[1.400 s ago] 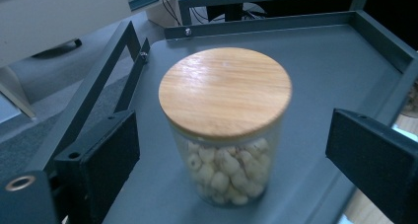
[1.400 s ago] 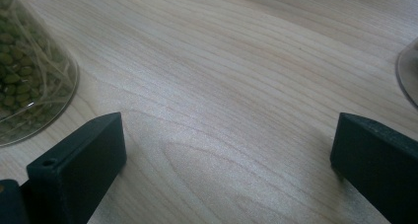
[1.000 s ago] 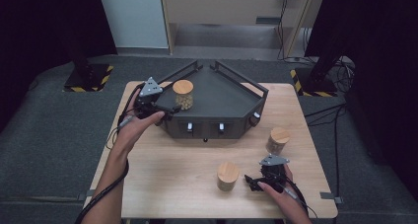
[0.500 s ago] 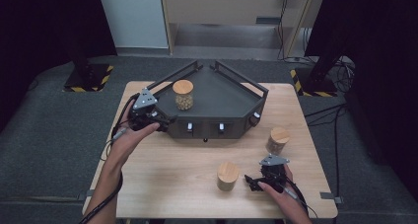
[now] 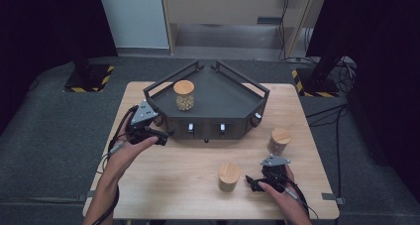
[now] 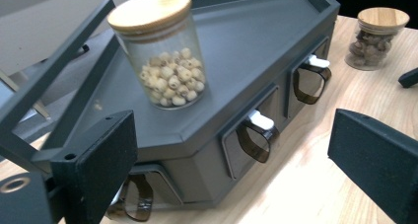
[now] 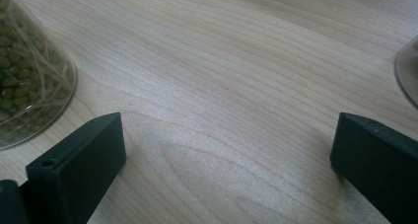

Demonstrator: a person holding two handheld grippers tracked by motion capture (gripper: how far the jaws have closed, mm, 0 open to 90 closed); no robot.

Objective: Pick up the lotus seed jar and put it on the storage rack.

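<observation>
While the jar of pale beads (image 5: 184,94) stands upright on the dark tray (image 5: 233,103), the left gripper (image 5: 159,136) sits just off the tray's front-left corner, jaws released and empty, the jar well beyond them. The right gripper (image 5: 251,183) rests unclenched near the table jar (image 5: 229,176).

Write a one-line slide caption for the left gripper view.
Open left gripper faces a dark tray where a bamboo-lidded jar of pale beads stands.

overhead view plus two close tool views, shared tabletop (image 5: 188,185)
</observation>
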